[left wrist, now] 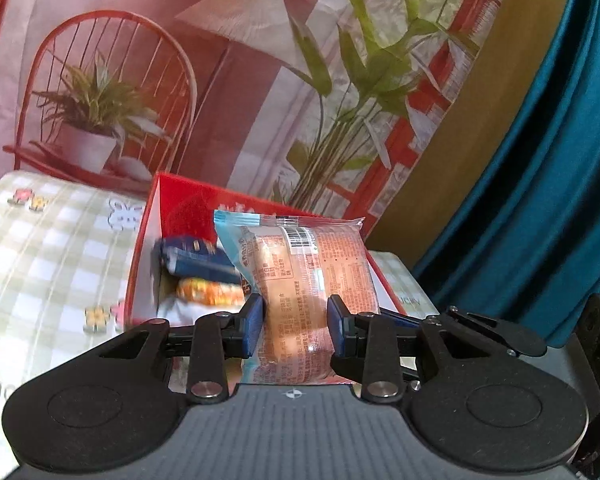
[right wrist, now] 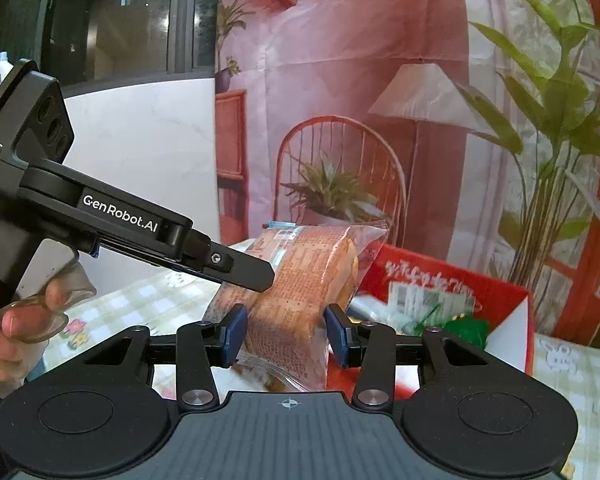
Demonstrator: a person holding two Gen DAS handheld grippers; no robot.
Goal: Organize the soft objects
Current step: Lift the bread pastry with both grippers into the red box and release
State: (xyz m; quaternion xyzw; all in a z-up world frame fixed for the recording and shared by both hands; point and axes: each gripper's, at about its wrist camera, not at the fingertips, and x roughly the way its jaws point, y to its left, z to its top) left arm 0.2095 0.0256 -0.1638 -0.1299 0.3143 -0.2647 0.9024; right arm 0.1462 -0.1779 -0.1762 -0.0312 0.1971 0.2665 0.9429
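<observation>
A printed backdrop with a red chair and green plants hangs behind a table under a checked cloth (left wrist: 52, 248). A red box (left wrist: 148, 240) near the table's back edge already holds a blue packet (left wrist: 196, 260) and an orange one (left wrist: 208, 292), so some tidying is done. The left gripper (left wrist: 296, 328) and right gripper (right wrist: 286, 332) each squeeze one orange bread packet (left wrist: 300, 280), maybe the same one. It is held over the box, not in yet. The left gripper's arm reads "GenRobot.AI".

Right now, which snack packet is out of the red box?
The pink bread packet, clamped in the left hand-held gripper. The blue packet and orange packet lie inside the red box.
</observation>
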